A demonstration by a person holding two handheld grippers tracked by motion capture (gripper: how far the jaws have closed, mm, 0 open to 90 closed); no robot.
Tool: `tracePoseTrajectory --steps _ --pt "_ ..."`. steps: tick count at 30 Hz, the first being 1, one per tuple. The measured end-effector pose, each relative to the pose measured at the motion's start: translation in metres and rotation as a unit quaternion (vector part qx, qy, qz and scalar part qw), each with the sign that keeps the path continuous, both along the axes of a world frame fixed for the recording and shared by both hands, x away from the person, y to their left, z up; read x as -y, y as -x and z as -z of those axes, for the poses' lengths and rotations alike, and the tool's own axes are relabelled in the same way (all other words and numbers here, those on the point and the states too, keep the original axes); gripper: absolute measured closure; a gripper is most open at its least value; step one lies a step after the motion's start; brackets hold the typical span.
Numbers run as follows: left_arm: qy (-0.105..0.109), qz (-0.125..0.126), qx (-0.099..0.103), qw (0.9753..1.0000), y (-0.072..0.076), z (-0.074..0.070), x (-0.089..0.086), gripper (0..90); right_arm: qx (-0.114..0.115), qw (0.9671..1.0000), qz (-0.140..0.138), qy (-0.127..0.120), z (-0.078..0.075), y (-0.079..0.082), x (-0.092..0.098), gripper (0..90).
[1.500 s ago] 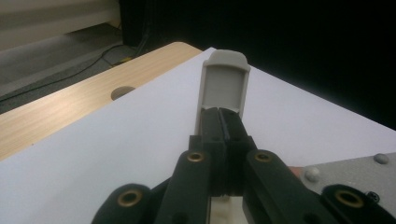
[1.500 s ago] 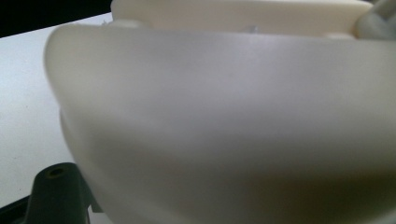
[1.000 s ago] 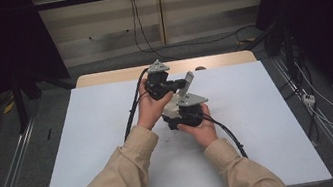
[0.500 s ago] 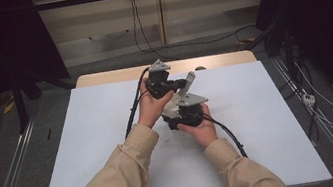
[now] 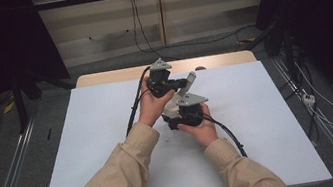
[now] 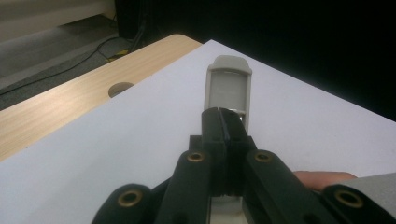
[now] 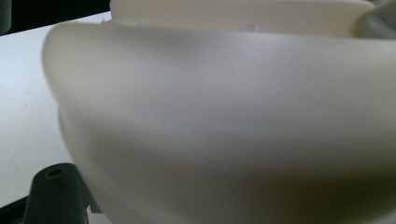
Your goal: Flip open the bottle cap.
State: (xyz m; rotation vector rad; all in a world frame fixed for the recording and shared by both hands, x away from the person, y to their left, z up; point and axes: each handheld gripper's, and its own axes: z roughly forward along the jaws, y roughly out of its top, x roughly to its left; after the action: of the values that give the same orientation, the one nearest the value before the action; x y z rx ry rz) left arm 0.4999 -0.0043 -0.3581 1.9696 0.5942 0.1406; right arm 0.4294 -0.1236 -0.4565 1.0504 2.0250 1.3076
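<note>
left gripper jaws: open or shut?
Shut. In the left gripper view the left gripper has its two black jaws pressed together with no gap; a grey plastic piece stands just beyond the tips.

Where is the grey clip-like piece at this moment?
In the left gripper view the grey piece sticks out past the left gripper, whose jaws are closed on its near end, above the white mat.
</note>
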Motion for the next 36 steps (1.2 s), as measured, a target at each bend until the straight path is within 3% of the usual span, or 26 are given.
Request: tracePoseTrajectory --steps 36 --pt "-0.002 0.011 -0.011 0.9999 -0.0059 0.0065 0.0040 90.0 0.000 1.0000 0.000 0.001 0.0002 0.0001 -0.0003 18.6"
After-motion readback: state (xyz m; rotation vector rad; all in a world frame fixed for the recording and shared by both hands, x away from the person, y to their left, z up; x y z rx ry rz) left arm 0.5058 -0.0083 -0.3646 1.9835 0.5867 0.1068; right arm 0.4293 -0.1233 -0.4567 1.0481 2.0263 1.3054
